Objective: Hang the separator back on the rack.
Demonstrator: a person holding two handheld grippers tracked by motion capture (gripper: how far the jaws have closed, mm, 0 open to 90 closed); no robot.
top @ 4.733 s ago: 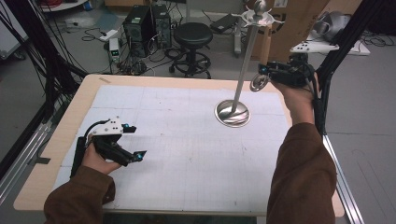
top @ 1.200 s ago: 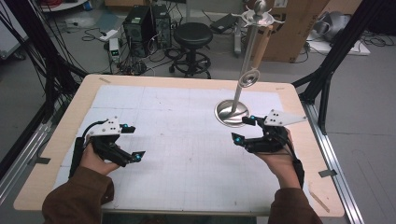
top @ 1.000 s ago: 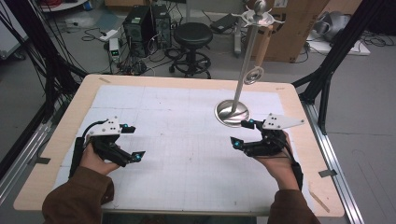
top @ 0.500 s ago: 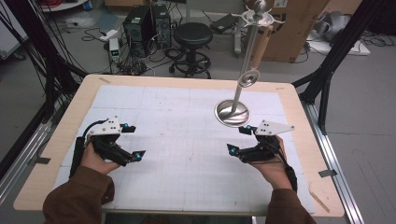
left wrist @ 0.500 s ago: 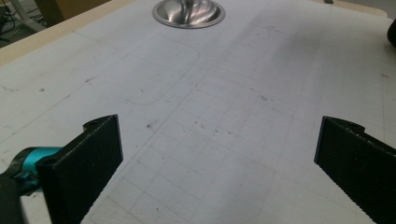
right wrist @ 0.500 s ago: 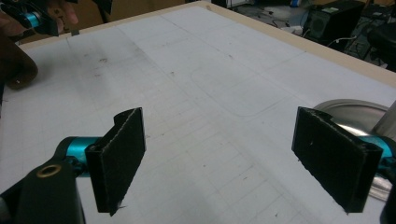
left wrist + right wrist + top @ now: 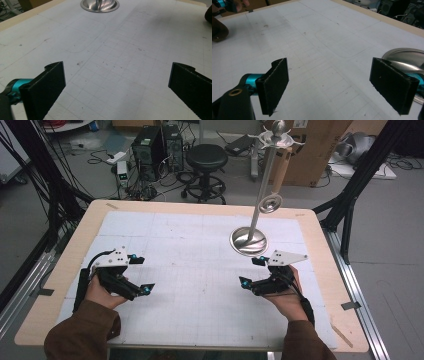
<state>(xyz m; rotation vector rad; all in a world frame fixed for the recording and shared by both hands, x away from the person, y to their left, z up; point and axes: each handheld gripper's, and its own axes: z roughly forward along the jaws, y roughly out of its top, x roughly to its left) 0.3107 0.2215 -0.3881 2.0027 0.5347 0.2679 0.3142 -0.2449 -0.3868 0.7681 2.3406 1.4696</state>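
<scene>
A polished metal stand rises from a round base (image 7: 248, 241) at the right rear of the white grid mat (image 7: 200, 250). A small metal disc (image 7: 270, 203) hangs partway up its pole, and a hooked crown (image 7: 276, 135) tops it. My right gripper (image 7: 250, 271) rests low on the mat just in front of the base. It is open, its jaws have just been opening, and nothing lies between them (image 7: 329, 85). The base's rim (image 7: 407, 58) shows behind its right jaw. My left gripper (image 7: 142, 274) sits open and empty at the mat's left (image 7: 116, 82), with the base (image 7: 99, 5) far ahead.
The wooden table edge (image 7: 210, 207) frames the mat. Beyond the table stand a black stool (image 7: 206, 157), computer cases (image 7: 155, 145) and a cardboard box (image 7: 320, 150). Black frame struts (image 7: 350, 205) rise at the right rear corner.
My right hand has come down from the disc on the pole to the mat in front of the base and sunk a little lower. The left hand has stayed put.
</scene>
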